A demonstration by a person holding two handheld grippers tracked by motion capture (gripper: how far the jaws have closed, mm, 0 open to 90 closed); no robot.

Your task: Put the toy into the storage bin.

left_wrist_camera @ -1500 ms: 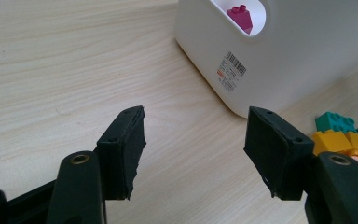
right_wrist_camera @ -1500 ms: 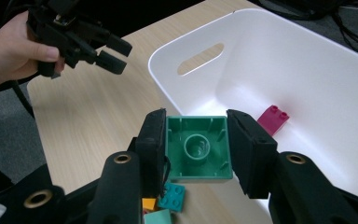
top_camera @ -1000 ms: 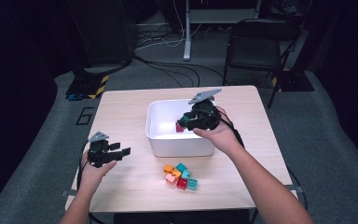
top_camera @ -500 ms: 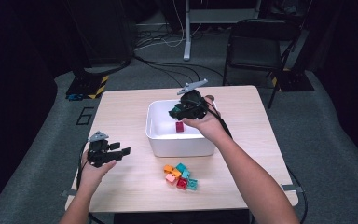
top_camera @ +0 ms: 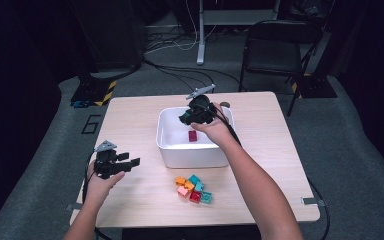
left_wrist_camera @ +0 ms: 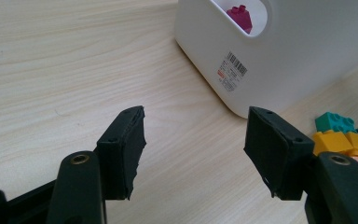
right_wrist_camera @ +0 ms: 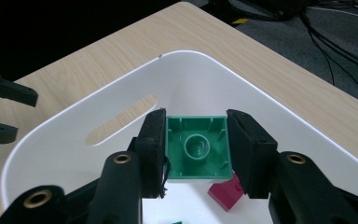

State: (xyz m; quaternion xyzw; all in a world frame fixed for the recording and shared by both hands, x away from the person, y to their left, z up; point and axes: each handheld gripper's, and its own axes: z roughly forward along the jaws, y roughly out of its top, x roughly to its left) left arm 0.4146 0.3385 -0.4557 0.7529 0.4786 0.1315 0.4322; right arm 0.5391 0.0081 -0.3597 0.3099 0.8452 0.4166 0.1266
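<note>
My right gripper (top_camera: 190, 116) hangs over the white bin (top_camera: 166, 150), shut on a green brick (right_wrist_camera: 196, 148) whose hollow underside faces the right gripper view's camera. A magenta brick (top_camera: 193, 135) lies on the bin floor below it, seen again as the magenta brick (right_wrist_camera: 225, 192) under the right jaw. My left gripper (top_camera: 130, 159) rests low at the table's front left, open and holding nothing; in the left gripper view its gripper (left_wrist_camera: 193, 140) points toward the bin (left_wrist_camera: 270, 60). A small pile of loose bricks (top_camera: 192, 187) in orange, teal, pink and red lies in front of the bin.
The wooden table (top_camera: 130, 125) has bare room left of the bin and along its right side. A black folding chair (top_camera: 275, 50) stands beyond the far edge, with cables on the floor behind.
My right gripper has carried the green brick from the bin's right edge leftward and a little down, over the bin's middle. The left hand has stayed still.
</note>
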